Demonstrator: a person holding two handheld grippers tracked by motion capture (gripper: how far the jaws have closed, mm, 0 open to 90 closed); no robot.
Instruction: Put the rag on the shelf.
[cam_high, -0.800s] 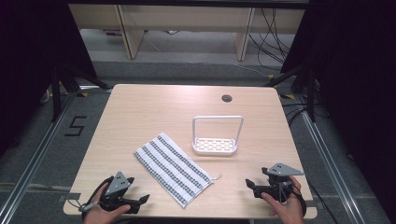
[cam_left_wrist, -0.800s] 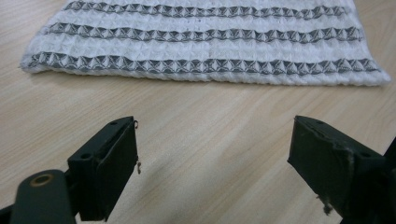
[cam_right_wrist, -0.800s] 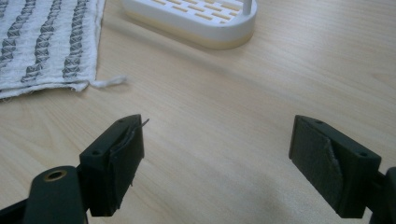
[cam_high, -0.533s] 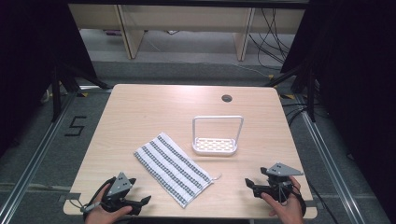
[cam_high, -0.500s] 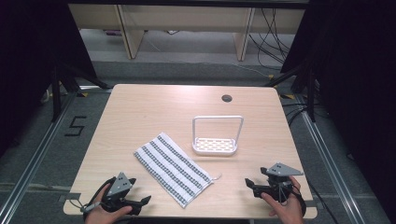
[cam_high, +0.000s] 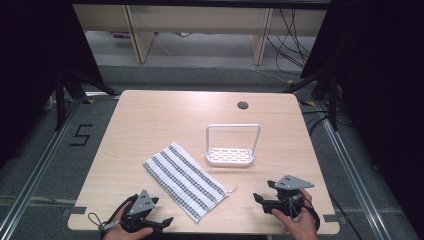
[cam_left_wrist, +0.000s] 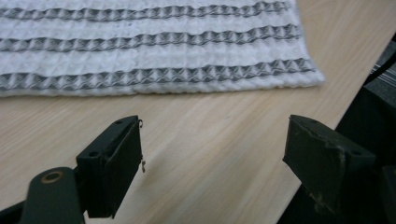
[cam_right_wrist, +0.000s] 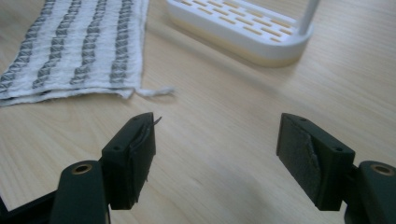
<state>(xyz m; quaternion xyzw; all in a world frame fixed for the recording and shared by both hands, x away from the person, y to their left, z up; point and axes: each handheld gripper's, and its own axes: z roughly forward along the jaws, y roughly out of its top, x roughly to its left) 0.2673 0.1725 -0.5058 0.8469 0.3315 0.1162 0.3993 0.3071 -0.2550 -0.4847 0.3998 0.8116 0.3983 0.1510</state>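
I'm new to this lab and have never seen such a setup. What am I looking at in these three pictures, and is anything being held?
There is no robot arm here. A person holds a hand tool with two black jaws in each hand: the left gripper and the right gripper, both near the front edge of a wooden table.

The high view comes from a fixed camera above the person, looking forward and down. The other two pictures come from small cameras riding on the grippers, looking out between each one's own jaws.

On the table lie a striped cloth, set flat and slanting, and a white slotted rack with a tall hoop handle, standing behind the cloth's right end.

Nothing is held. Both grippers' jaws stand open over bare wood, short of the cloth.
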